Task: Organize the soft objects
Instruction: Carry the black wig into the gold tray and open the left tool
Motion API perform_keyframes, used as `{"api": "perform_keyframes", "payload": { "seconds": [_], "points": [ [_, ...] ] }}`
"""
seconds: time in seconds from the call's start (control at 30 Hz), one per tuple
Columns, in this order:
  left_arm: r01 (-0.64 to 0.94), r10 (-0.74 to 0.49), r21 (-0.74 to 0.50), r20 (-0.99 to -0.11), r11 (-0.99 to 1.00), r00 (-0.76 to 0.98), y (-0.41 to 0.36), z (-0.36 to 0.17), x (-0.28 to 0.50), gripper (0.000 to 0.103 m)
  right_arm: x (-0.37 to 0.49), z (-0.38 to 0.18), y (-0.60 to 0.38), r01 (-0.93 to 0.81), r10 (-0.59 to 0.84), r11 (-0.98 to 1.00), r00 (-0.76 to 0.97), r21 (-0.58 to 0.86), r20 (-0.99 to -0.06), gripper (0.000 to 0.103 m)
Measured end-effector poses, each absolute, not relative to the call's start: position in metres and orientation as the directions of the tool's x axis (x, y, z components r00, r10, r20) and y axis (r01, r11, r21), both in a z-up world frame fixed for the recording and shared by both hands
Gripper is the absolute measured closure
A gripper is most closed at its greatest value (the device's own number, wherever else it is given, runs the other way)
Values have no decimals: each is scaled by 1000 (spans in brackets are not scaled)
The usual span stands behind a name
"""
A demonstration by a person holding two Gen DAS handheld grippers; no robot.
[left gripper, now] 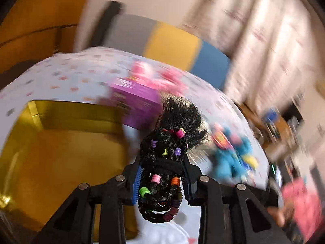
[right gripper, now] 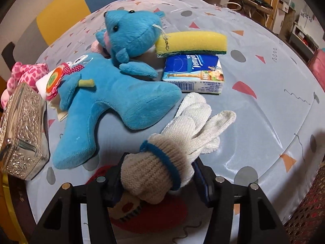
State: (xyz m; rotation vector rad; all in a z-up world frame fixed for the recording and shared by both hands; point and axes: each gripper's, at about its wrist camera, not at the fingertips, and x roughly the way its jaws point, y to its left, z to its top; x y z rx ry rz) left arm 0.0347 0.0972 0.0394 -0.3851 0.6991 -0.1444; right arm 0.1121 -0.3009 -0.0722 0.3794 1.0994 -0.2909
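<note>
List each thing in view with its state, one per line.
Left claw: shut on beaded black hairpiece, lifted.
Right claw: shut on knit gloves.
Gold box: open.
Silver box: closed.
Blue plush: lying flat.
Sponge: resting on tissue pack.

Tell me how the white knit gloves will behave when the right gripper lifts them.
The gloves will probably hang floppy: their knit fingers already splay limply beyond the right gripper. They look light, with thin fabric. The ribbed cuffs squash between the pads, so slipping seems unlikely.
</note>
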Motion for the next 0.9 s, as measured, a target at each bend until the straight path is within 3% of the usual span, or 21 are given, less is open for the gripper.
{"api": "perform_keyframes", "payload": {
  "seconds": [0.13, 0.37, 0.6, 0.67, 0.9],
  "points": [
    [-202, -120, -402, -645, 893, 755, 151, 32, 52, 70, 111, -72, -300, 402, -36, 902, 429, 155, -902, 44],
    [-380, -98, -426, -760, 821, 642, 186, -20, 101, 69, 112, -72, -299, 392, -26, 906, 429, 160, -903, 44],
    [-346, -140, -375, -826, 860, 546, 165, -54, 143, 56, 114, -71, -294, 363, -36, 922, 422, 132, -906, 44],
    [-321, -142, -369, -819, 872, 556, 161, -54, 143, 47, 115, -72, -293, 363, -36, 922, 421, 133, -906, 44],
    [-284, -29, -263, -779, 922, 626, 159, -26, 113, 46, 116, -72, -292, 363, -41, 923, 420, 126, -906, 44]
  ]
}}
